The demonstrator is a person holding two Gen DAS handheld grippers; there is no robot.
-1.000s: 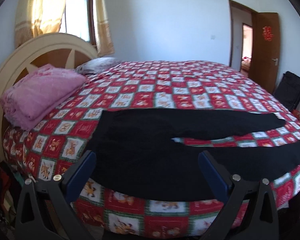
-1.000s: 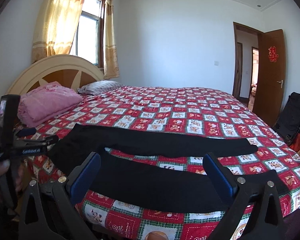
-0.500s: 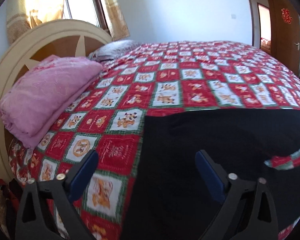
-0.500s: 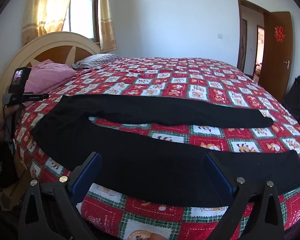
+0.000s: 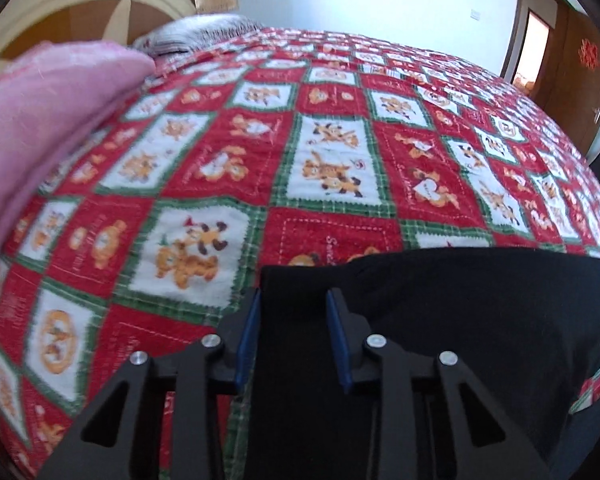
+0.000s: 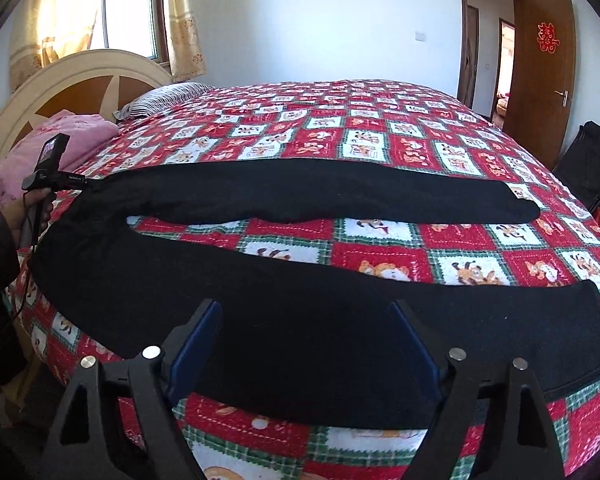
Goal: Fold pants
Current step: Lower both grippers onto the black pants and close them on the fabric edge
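Black pants (image 6: 300, 200) lie spread flat on the bed, waist at the left, both legs running to the right. My left gripper (image 5: 294, 300) is at the far corner of the waistband (image 5: 300, 280), its blue pads half closed around the black fabric. It also shows in the right wrist view (image 6: 82, 179) at the waist's far corner. My right gripper (image 6: 306, 312) is open, its fingers over the near leg (image 6: 340, 320) close to the bed's front edge.
The bed has a red, green and white patchwork quilt (image 6: 380, 140). A folded pink blanket (image 5: 40, 128) and a striped pillow (image 6: 168, 96) lie by the cream headboard (image 6: 80, 76). A black bag (image 6: 588, 164) and an open wooden door (image 6: 540, 60) are at the right.
My left gripper has moved in low to the waistband corner and its fingers have closed most of the way on the fabric. My right gripper has come nearer to the near leg.
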